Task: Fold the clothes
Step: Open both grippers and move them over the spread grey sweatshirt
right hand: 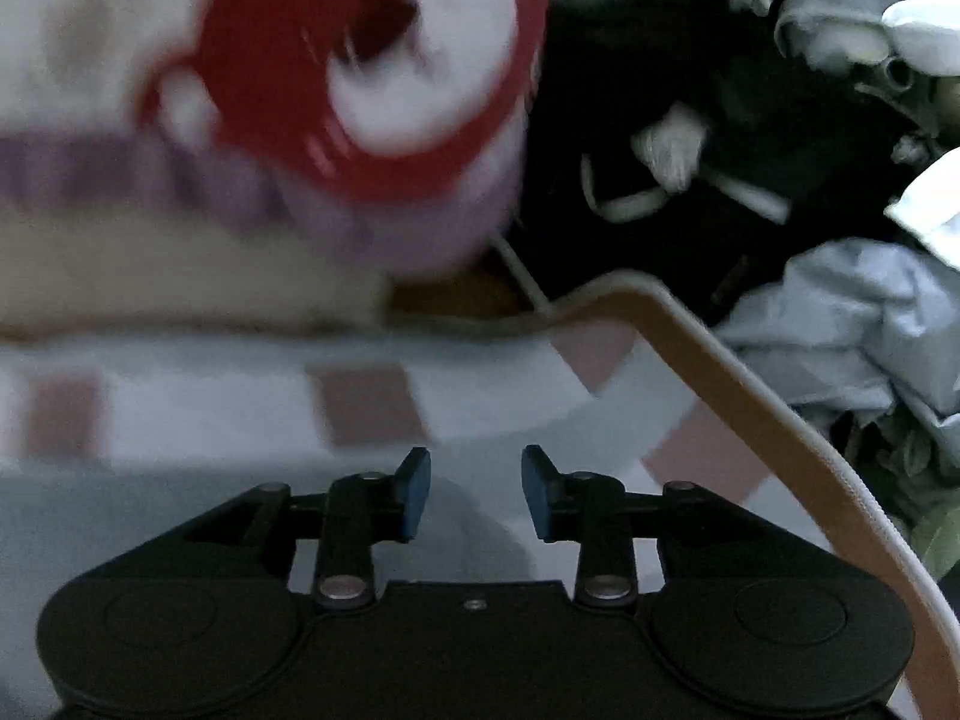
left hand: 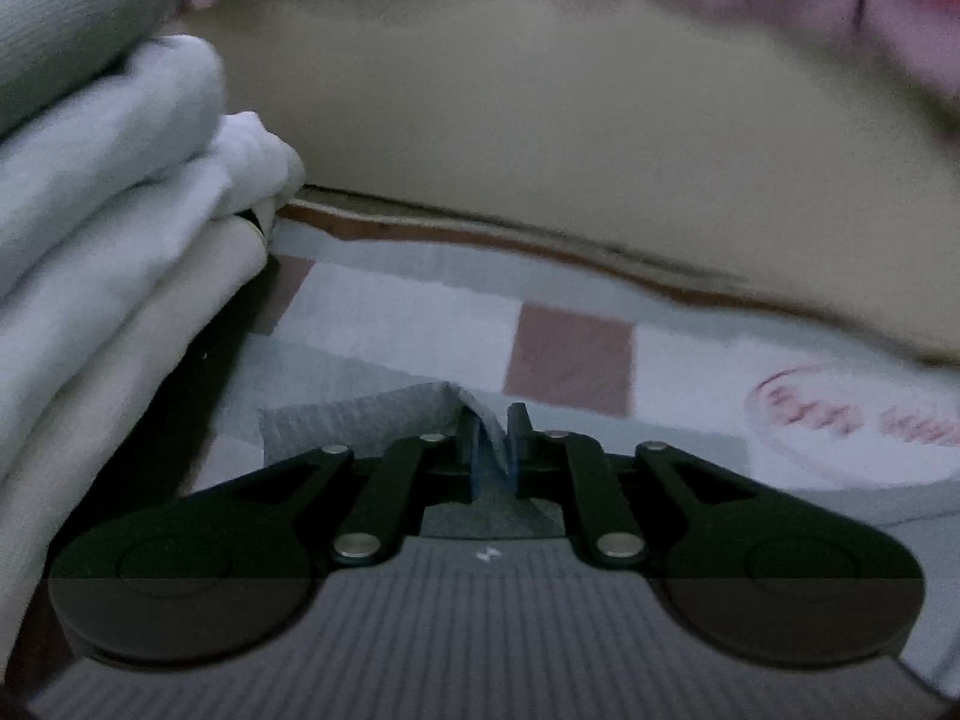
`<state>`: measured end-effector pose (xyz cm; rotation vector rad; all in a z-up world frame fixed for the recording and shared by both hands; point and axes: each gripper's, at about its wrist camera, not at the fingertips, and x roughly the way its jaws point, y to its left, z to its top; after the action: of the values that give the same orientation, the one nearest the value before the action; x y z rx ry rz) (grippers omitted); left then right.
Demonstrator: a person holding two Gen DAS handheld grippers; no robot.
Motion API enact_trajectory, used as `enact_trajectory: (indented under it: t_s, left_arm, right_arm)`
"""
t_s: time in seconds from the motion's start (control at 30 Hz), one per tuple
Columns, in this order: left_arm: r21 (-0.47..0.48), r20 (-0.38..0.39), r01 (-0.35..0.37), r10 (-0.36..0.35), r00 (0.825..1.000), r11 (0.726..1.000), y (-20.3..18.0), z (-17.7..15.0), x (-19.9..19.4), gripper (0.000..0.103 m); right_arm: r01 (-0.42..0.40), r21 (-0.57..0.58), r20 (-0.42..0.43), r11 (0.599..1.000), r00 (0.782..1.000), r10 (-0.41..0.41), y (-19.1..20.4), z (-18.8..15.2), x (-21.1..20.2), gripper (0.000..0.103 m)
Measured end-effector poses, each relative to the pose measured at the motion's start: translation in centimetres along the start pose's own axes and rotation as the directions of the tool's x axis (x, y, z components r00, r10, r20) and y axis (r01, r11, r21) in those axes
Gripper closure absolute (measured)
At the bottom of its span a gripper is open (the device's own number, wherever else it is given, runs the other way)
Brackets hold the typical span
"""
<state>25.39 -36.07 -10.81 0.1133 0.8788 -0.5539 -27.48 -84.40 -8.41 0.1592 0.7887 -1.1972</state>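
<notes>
The left claw [left hand: 492, 450] is clenched on a grey cloth [left hand: 360, 426] lying on the checked sheet [left hand: 420, 312], beside a stack of folded clothes [left hand: 120, 228]. The right claw [right hand: 476, 492] is released (nothing between its pads), near a heap of laundry [right hand: 840, 330].

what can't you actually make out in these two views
- Left wrist view: the grey cloth pinched in the left hand-held gripper is mostly hidden under the gripper body.
- Left wrist view: the red stamp is blurred, unreadable.
- Right wrist view: the red and white item is motion-blurred, unidentifiable.
- Right wrist view: the clothes pile is cut off at the edge.
</notes>
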Motion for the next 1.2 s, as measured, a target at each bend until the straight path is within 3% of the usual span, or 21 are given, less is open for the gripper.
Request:
enact_trajectory:
  t_s: [0.03,0.1,0.17,0.27,0.37,0.47,0.53,0.57,0.6,0.63,0.67,0.77,0.8,0.9,0.97,1.07,1.13,1.2]
  left_arm:
    - [-0.001,0.006,0.014,-0.014,1.0,1.0,0.3,0.0,-0.7,0.079]
    - [0.04,0.01,-0.002,0.001,1.0,0.999,0.6,0.0,-1.9,0.07]
    - [0.082,0.014,-0.017,0.016,1.0,0.996,0.8,0.0,-3.0,0.067]
    - [0.144,0.022,-0.04,0.038,0.999,0.989,1.2,-0.1,-4.8,0.067]
    - [0.128,-0.024,-0.003,0.006,1.0,0.992,2.6,-2.5,-6.7,0.067]
    - [0.104,-0.03,0.097,-0.094,0.995,0.99,4.1,-7.3,-9.6,0.068]
    - [0.226,0.029,0.079,-0.088,0.996,0.971,3.2,-11.0,-11.3,0.069]
    - [0.324,0.051,0.044,-0.063,0.997,0.945,2.1,-13.0,-11.7,0.069]
    - [0.383,0.044,0.035,-0.056,0.997,0.923,1.2,-14.7,-12.1,0.069]
    - [0.405,0.006,0.056,-0.064,0.998,0.912,0.5,-15.9,-12.4,0.069]
    - [0.415,-0.027,0.092,-0.089,0.996,0.905,0.0,-16.8,-12.9,0.069]
    - [0.395,-0.091,0.238,-0.22,0.971,0.887,-0.7,-18.2,-15.5,0.067]
    - [0.386,-0.114,0.285,-0.261,0.959,0.878,-0.9,-18.5,-16.4,0.063]
    - [0.326,-0.213,0.404,-0.35,0.912,0.855,-1.0,-19.3,-17.7,0.036]
    - [0.316,-0.254,0.431,-0.362,0.897,0.845,-1.2,-20.0,-17.8,0.032]
    - [0.334,-0.278,0.417,-0.335,0.901,0.845,-1.9,-21.4,-17.2,0.028]
    - [0.368,-0.31,0.374,-0.267,0.912,0.851,-3.0,-22.3,-16.3,0.021]
    - [0.44,-0.311,0.336,-0.209,0.927,0.833,-4.2,-23.1,-15.9,0.021]
  right_arm:
    - [-0.045,0.018,0.021,0.999,0.999,0.045,0.4,0.5,-1.7,0.064]
    - [-0.198,-0.009,0.045,0.98,0.979,0.199,2.4,1.3,-5.1,0.064]
    - [-0.355,-0.07,0.047,0.932,0.932,0.359,5.7,1.6,-8.3,0.059]
    - [-0.548,-0.188,0.014,0.815,0.828,0.56,12.1,1.2,-12.4,0.054]
    - [-0.681,-0.28,-0.067,0.677,0.717,0.694,18.8,-0.4,-16.6,0.054]
    - [-0.757,-0.258,-0.119,0.6,0.641,0.758,22.8,-3.4,-20.5,0.052]
    - [-0.821,-0.2,-0.161,0.534,0.566,0.809,24.4,-5.8,-22.5,0.046]
    - [-0.859,-0.184,-0.194,0.478,0.509,0.839,25.1,-7.4,-23.1,0.046]
    - [-0.89,-0.168,-0.228,0.425,0.454,0.861,25.9,-9.1,-23.7,0.046]
    - [-0.905,-0.161,-0.27,0.393,0.424,0.865,26.6,-10.7,-24.1,0.046]
    - [-0.909,-0.154,-0.306,0.387,0.416,0.856,27.1,-11.9,-24.2,0.046]
    - [-0.904,-0.094,-0.332,0.416,0.423,0.843,26.8,-14.7,-24.6,0.046]
    - [-0.903,-0.081,-0.33,0.422,0.424,0.844,26.3,-15.2,-24.6,0.046]
    - [-0.892,-0.043,-0.326,0.45,0.438,0.838,24.5,-16.4,-24.0,0.046]
    - [-0.886,-0.02,-0.348,0.464,0.441,0.827,23.3,-16.4,-22.3,0.046]
    - [-0.871,0.035,-0.315,0.491,0.456,0.832,21.2,-15.8,-20.4,0.045]
    - [-0.862,0.114,-0.292,0.494,0.446,0.846,20.1,-15.5,-19.1,0.045]
    - [-0.855,0.157,-0.284,0.494,0.44,0.852,19.5,-15.6,-18.3,0.045]
